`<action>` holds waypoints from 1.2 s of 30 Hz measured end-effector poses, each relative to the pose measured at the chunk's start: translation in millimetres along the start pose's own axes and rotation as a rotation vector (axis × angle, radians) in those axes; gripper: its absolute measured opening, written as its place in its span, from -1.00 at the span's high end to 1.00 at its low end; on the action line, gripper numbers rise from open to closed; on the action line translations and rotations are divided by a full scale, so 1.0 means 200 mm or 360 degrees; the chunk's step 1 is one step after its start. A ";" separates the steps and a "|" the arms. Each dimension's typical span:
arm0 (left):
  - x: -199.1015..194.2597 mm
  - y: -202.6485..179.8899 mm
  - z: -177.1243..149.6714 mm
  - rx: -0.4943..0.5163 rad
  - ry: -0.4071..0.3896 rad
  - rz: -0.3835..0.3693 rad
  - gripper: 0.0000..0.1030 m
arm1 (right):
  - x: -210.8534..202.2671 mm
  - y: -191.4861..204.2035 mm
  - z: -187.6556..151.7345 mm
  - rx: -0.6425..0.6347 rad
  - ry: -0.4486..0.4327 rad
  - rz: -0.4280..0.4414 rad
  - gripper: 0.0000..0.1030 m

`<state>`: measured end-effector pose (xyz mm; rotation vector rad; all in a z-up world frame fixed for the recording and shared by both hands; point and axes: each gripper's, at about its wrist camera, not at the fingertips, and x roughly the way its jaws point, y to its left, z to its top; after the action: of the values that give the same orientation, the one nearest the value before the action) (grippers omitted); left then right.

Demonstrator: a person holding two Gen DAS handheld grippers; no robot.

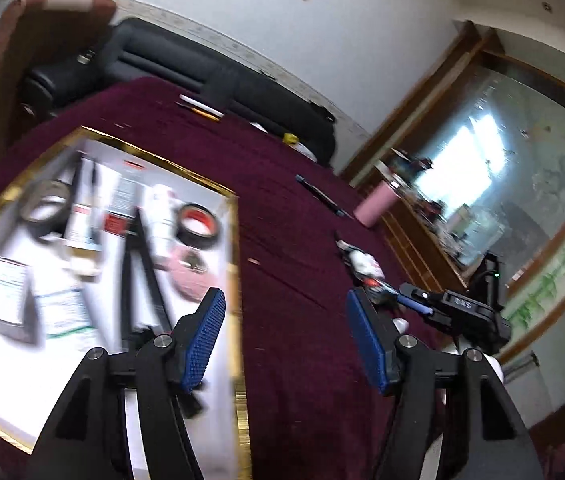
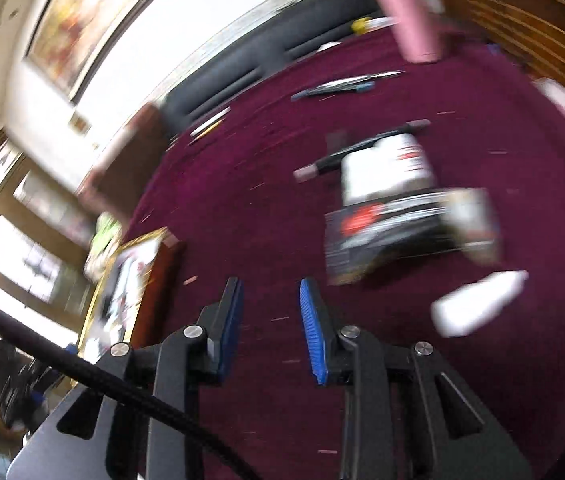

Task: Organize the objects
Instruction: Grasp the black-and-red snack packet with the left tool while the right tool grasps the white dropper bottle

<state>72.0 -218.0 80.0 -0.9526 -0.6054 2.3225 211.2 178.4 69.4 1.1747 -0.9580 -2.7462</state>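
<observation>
A gold-rimmed white tray (image 1: 235,264) lies on the maroon tablecloth (image 1: 290,216) and holds tape rolls (image 1: 198,226), tubes, packets and a black pen-like stick. My left gripper (image 1: 286,304) is open and empty, hovering over the tray's right edge. In the right wrist view, my right gripper (image 2: 270,292) is open and empty above bare cloth. Ahead of it lie a blurred pile of packets (image 2: 394,208), a white bottle (image 2: 482,304) and pens (image 2: 342,86). The tray (image 2: 98,300) shows at the left.
A pink tumbler (image 1: 372,210) stands at the table's far edge, also in the right wrist view (image 2: 414,16). A dark sofa (image 1: 186,64) and a brown chair (image 1: 22,60) are behind the table. The other gripper (image 1: 458,308) sits right, near small items (image 1: 362,262).
</observation>
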 end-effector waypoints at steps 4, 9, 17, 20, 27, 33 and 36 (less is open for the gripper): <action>0.13 -0.07 -0.02 -0.0007 0.0102 -0.0072 -0.10 | -0.08 -0.19 0.03 0.0068 -0.0021 -0.0128 0.36; 0.27 -0.16 -0.05 0.0025 0.0209 -0.0091 -0.10 | -0.11 -0.31 0.01 0.0078 -0.0002 -0.0257 0.36; 0.40 -0.33 -0.06 0.0187 0.0286 -0.0115 -0.10 | -0.03 -0.43 -0.04 0.0214 0.0085 -0.0191 0.36; 0.45 -0.40 -0.06 0.0254 0.0305 -0.0103 -0.10 | 0.02 -0.41 -0.03 0.0211 0.0078 -0.0196 0.36; 0.63 -0.64 -0.05 0.0575 0.0369 -0.0030 -0.10 | 0.13 -0.26 -0.04 -0.0083 0.0088 -0.0372 0.51; 0.94 -0.94 -0.09 0.0936 0.0478 -0.0040 -0.10 | 0.07 -0.28 -0.07 -0.0208 0.0083 -0.0498 0.54; 1.13 -1.07 -0.14 0.1116 0.0569 -0.0063 -0.09 | 0.00 -0.40 -0.06 -0.0112 0.0072 -0.0444 0.54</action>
<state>25.9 91.0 76.2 -0.9458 0.3201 2.0145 237.4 237.7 20.8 1.4521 -0.7366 -2.9170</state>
